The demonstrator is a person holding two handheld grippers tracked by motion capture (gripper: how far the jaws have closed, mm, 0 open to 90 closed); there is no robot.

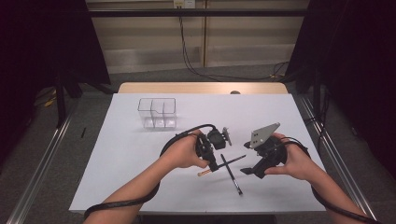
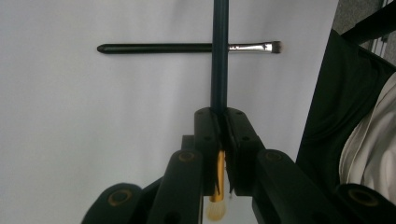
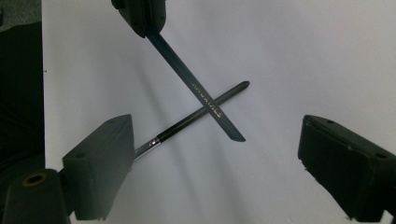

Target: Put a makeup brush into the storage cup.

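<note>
**Left gripper holds one brush over another; right gripper open beside them**

High view: white table [image 1: 140, 158] w/ a clear box [image 1: 157, 113] of compartments toward the far left. The left gripper [image 1: 211, 161] is clamped on a dark-handled brush [image 1: 232, 161], its tan bristle end poking out near the hand and its handle pointing toward the right gripper [image 1: 250, 170]. A second brush [image 1: 233, 178] lies flat on the table, crossing under the held one. Right gripper sits just beside the crossing, jaws apart, nothing between them.

Left gripper view: jaws closed tight on the held brush [image 2: 219, 65], gold band and tan bristles showing below the pads. Handle runs straight up the frame, over the second brush [image 2: 154, 47], which lies crosswise w/ its metal band and bristles at the right.

Right gripper view: jaws wide apart, empty. Btwn them, farther off, the held brush [image 3: 196, 88] slants down from the left gripper [image 3: 142, 16] and crosses the second brush [image 3: 205, 109] on the table.
</note>
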